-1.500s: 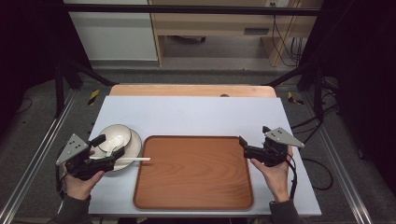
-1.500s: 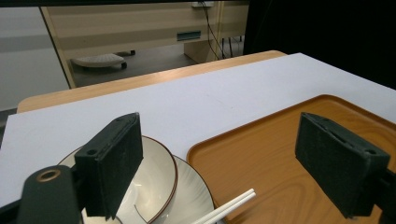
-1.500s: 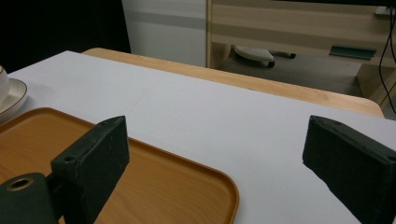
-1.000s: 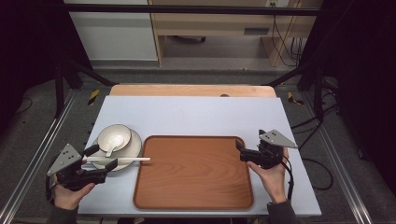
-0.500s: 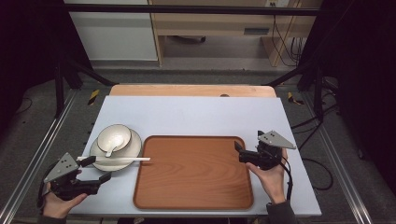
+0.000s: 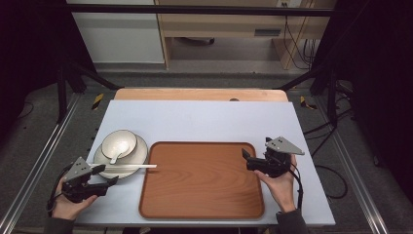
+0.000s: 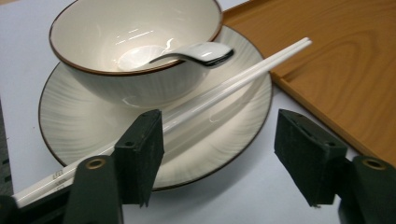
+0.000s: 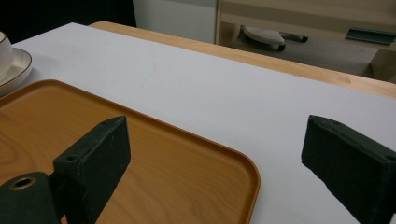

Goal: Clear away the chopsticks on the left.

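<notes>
While your left hand-held gripper (image 6: 104, 175) sits at the near left corner of the white-topped bench (image 6: 204, 117), its jaws stand wide apart and hold nothing. Just ahead of it lies the round cream plate with a dark rim (image 7: 84, 116), and on that plate stands the cream ceramic bowl with a brown rim (image 7: 140, 60), a white ceramic spoon (image 7: 196, 51) resting in it with its handle over the rim. A pair of long white chopsticks (image 7: 224, 84) lies across the plate; in the left gripper view they pass behind your left jaw, and their far tips reach over the edge of the rectangular brown wooden tray (image 6: 202, 180). The plate's rim lies just beside the tray's left edge.

Your right hand-held gripper (image 6: 249, 160) hovers over the tray's right edge, its jaws also wide apart and empty. In the right gripper view, one jaw is over the tray's rounded corner (image 8: 243, 163) and the other over bare bench surface. Beyond that gripper the bench runs open up to its far wooden edge strip (image 8: 280, 63).
</notes>
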`<state>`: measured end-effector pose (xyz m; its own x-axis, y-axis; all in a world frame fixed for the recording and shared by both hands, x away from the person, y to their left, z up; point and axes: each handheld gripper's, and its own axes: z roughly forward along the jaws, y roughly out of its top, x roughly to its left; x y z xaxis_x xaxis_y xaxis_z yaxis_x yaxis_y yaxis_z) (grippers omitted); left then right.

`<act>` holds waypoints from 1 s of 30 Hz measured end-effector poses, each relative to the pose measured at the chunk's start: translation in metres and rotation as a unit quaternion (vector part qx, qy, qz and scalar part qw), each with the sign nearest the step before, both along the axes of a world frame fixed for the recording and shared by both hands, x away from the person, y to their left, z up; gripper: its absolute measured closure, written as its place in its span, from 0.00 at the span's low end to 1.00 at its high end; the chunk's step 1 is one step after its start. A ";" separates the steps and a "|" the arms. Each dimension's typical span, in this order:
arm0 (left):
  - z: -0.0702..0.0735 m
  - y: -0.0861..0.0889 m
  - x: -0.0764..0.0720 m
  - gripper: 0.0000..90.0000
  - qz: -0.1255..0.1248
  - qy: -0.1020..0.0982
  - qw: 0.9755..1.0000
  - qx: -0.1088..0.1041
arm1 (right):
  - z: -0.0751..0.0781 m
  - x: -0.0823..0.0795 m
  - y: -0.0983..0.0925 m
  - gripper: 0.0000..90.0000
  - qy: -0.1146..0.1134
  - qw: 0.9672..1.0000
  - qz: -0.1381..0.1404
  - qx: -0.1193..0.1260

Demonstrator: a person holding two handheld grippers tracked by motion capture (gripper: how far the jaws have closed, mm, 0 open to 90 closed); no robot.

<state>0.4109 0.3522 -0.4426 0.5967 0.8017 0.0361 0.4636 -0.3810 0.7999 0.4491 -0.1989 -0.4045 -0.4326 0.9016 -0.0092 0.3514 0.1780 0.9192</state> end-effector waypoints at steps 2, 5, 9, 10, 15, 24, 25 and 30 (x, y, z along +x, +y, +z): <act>-0.002 0.002 0.004 0.39 0.006 0.000 1.000 0.004 | 0.000 0.000 0.000 0.09 0.000 1.000 0.001 -0.001; -0.002 0.003 0.007 0.45 0.006 -0.005 1.000 0.003 | -0.001 0.001 0.001 0.09 0.002 1.000 0.001 -0.001; -0.003 0.006 0.014 0.47 0.008 -0.008 1.000 0.012 | -0.002 0.001 0.002 0.09 0.003 1.000 0.002 -0.003; -0.004 0.005 0.016 0.48 0.009 -0.008 1.000 0.012 | -0.002 0.001 0.002 0.09 0.003 1.000 0.002 -0.004; -0.006 0.003 0.021 0.51 0.002 -0.009 1.000 0.025 | -0.002 0.002 0.001 0.09 0.003 1.000 0.002 -0.003; -0.009 0.001 0.023 0.56 0.000 -0.003 0.999 0.037 | -0.003 0.002 0.002 0.09 0.005 1.000 0.003 -0.002; -0.010 0.001 0.023 0.57 0.000 -0.002 0.999 0.039 | -0.003 0.002 0.002 0.09 0.006 1.000 0.003 -0.002; -0.012 -0.001 0.024 0.62 -0.004 0.005 0.999 0.042 | -0.003 0.002 0.002 0.09 0.006 1.000 0.004 -0.002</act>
